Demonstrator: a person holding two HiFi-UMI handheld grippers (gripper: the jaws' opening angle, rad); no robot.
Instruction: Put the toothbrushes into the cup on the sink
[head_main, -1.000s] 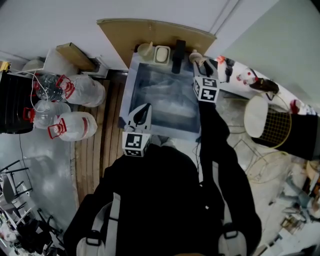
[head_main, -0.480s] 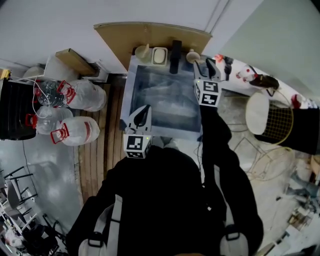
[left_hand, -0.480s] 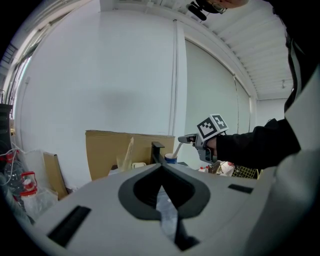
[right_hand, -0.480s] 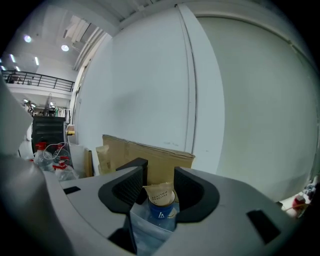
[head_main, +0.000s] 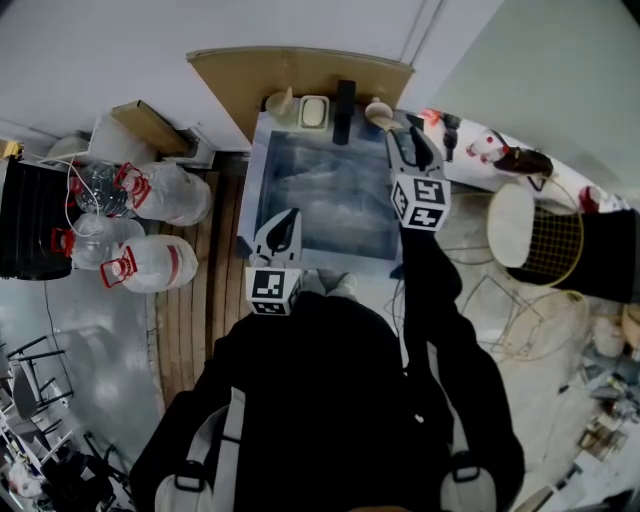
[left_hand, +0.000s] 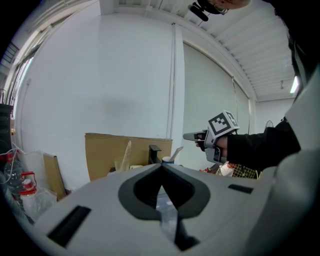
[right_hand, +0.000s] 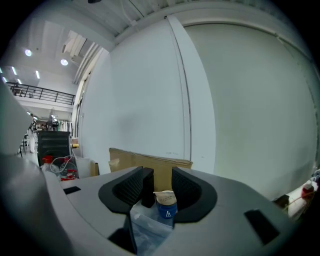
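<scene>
A blue cup (head_main: 377, 113) stands at the sink's back right corner, beside the black tap (head_main: 345, 100). In the left gripper view a pale toothbrush (left_hand: 176, 153) leans out of that cup (left_hand: 167, 160). My right gripper (head_main: 408, 140) hovers just short of the cup and above it. Its jaws have just been opening and now stand open with nothing gripped; the cup (right_hand: 166, 207) shows beyond the gap of the right gripper (right_hand: 157, 177). My left gripper (head_main: 289, 214) is held over the sink's front edge, and the left gripper (left_hand: 161, 167) has its jaws shut with nothing in them.
The steel sink (head_main: 262, 180) has a soap dish (head_main: 314, 110) and a pale holder (head_main: 281, 100) on its back rim, with cardboard (head_main: 300, 68) behind. Water bottles (head_main: 150, 190) lie on the floor at left. A wire basket (head_main: 548, 245) stands at right.
The right gripper has drawn back from the cup and risen, leaving the cup uncovered. The left gripper has stayed in place.
</scene>
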